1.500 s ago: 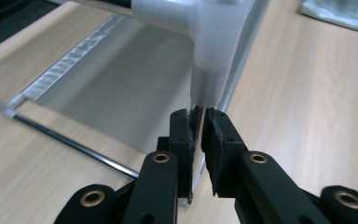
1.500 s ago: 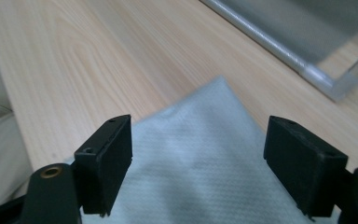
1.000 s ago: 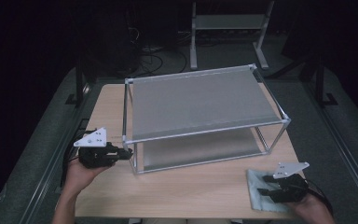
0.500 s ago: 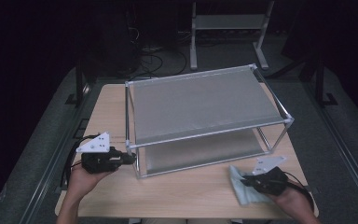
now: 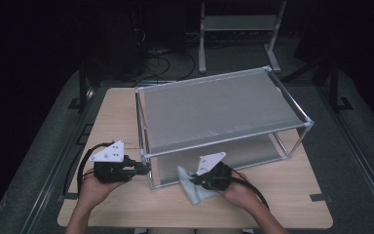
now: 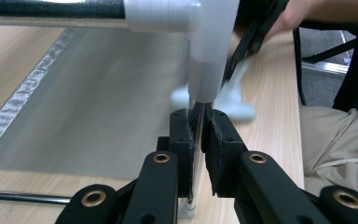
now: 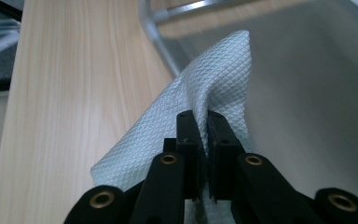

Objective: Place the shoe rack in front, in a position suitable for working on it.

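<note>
A pale blue cloth [image 7: 200, 112] with a fine diamond-quilted pattern is seen against a light wood-grain desk [image 5: 272, 204]. The rack [image 5: 224, 114] is framed in silver-white, with grey shelf surfaces. Black fingers [image 7: 189, 140] with brass-coloured rivets are shown.

Rack post [image 5: 150, 170] blocks the lower shelf [image 5: 253, 148] (right side open) — bare tabletop [image 5: 282, 204].

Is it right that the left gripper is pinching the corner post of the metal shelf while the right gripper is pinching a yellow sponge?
Not quite. The left gripper does pinch the shelf's corner post, but the right gripper is pinching a pale blue cloth with a quilted pattern, not a yellow sponge. The right gripper view shows it between the closed jaws.
</note>
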A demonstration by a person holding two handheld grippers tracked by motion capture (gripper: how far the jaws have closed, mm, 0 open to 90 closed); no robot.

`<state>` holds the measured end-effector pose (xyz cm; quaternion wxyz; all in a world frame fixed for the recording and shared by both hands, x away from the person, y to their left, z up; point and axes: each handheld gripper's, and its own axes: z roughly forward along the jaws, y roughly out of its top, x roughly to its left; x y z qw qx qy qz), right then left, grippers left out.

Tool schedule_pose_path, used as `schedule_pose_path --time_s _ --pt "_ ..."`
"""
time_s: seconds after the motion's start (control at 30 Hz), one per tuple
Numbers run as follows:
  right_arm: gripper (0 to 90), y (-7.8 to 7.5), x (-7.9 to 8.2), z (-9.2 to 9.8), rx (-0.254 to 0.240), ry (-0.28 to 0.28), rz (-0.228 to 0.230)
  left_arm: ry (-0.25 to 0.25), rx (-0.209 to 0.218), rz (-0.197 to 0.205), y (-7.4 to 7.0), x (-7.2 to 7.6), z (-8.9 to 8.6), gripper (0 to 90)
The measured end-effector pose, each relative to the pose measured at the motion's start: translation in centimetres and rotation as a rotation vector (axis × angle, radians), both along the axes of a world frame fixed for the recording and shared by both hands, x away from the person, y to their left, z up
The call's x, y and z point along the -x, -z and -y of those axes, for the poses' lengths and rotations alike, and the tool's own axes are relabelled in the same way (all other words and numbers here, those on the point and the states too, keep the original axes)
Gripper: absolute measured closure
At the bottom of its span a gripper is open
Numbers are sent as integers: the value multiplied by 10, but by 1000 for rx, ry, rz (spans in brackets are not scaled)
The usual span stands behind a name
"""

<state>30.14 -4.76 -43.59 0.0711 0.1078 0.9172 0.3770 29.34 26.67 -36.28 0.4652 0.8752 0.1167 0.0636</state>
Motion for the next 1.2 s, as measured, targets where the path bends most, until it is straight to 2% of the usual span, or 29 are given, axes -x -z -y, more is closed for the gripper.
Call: schedule_pose_path --time_s 0.03,0.07,0.1,0.13,0.2,0.23,0.37,0.4,0.43,0.53,0.6,0.73,0.77,0.8,0.87,0.93,0.97,1.03,1.07,1.13,1.17,1.2 --pt "848 0 0 0 0 0 0 0 0 0 0 0 0 815" --pt "848 5 -4 -16 -18 -21 -3 1 -1 0 0 0 0 815" --pt "848 5 -4 -16 -18 -21 -3 -1 1 -1 0 0 1 815" --pt "848 8 -6 -30 -29 -35 5 -2 0 -1 0 0 1 815" --pt "848 10 -6 -35 -19 -29 -8 -3 -1 -1 0 0 1 815" --pt "848 12 -8 -39 -2 -33 6 -4 -2 -1 0 0 0 815" --pt "849 15 -14 -35 2 -7 -6 -7 0 0 0 -1 1 815" --pt "849 16 -12 -45 1 -2 -14 -10 -3 1 0 -2 2 815" --pt "849 16 -12 -45 1 -2 -14 -12 -6 0 0 -2 2 815" --pt "849 19 -16 -70 -15 -2 -8 -31 -5 3 0 -2 -1 815" --pt "848 19 -19 -70 -21 2 -11 -29 2 1 1 -3 -3 816" --pt "849 19 -21 -50 -13 51 -34 -12 -2 -1 0 -3 -1 816" --pt "848 19 -23 -45 -6 58 -18 -13 2 -3 1 -3 0 816" --pt "848 19 -24 -43 -6 67 -20 -10 0 0 0 -4 1 816" --pt "849 19 -23 -49 -15 73 -32 -11 -7 0 0 -4 1 816" --pt "849 20 -22 -64 -24 45 -9 -12 -9 0 0 -3 1 816" --pt "848 21 -20 -77 -11 35 3 -13 -8 0 0 -3 0 816" --pt "849 21 -21 -78 -5 35 8 -12 -6 -3 0 -3 -1 816" --pt "849 21 -22 -75 2 44 2 -10 -4 -2 0 -3 -1 816" --pt "849 22 -28 -53 16 89 19 -3 3 -3 1 -4 0 816" --pt "849 22 -28 -53 16 89 19 -3 3 -3 1 -4 0 816" --pt "849 22 -28 -47 14 117 -5 1 4 -1 1 -5 1 816"
